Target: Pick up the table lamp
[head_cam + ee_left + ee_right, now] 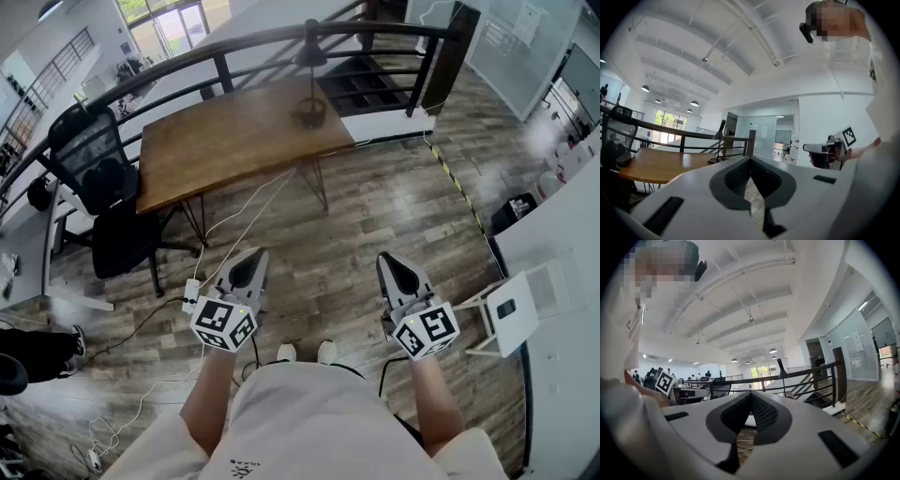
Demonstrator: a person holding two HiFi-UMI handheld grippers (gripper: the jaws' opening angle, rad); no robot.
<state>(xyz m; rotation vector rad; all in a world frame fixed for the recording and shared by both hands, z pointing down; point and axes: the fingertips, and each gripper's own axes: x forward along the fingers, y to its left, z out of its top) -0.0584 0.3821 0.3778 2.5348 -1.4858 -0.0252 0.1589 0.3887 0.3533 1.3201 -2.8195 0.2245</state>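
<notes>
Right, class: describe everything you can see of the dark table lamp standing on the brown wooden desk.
The dark table lamp has a small cone-shaped shade on top, a thin straight stem and a round base. All of it looks like dark metal. It stands upright near the far right corner of the brown wooden desk, close to the black railing behind it. Only the desk touches it. Whether it is lit cannot be told.

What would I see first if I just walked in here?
The left gripper and the right gripper jut out side by side low in the head view, both shut and empty. Beyond them a wooden table stands by a black railing, with the dark table lamp near its far edge and a black office chair to its left.
</notes>
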